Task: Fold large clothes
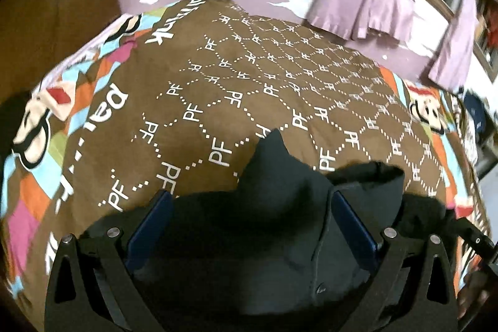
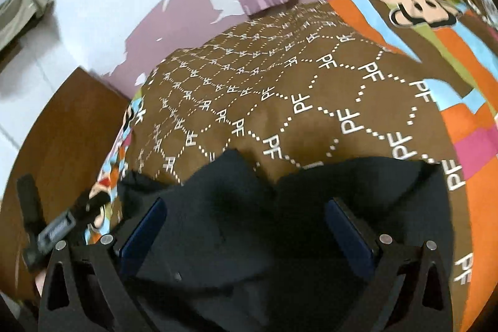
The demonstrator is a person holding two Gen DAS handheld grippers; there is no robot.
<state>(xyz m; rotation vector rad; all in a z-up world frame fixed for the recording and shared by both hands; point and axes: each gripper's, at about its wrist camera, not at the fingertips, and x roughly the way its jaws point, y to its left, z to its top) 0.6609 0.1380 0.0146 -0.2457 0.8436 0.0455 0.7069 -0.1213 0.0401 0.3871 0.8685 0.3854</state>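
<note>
We see a big brown bed cover [image 1: 249, 89] under everything. On it, close to us, lies the dark cloth [image 1: 280, 207], still bumpy and not folded flat. Our left gripper [image 1: 252, 207] and right gripper [image 2: 246, 217] are both wide open over it, holding nothing. Most folding looks left.

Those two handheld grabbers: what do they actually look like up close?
Both look alike. The left gripper and right gripper each have two flat dark-blue finger pads on black angular plastic arms with triangular cut-outs and round silver pivot pins. The right wrist view also shows the other tool's black body with a grey labelled block.
</note>
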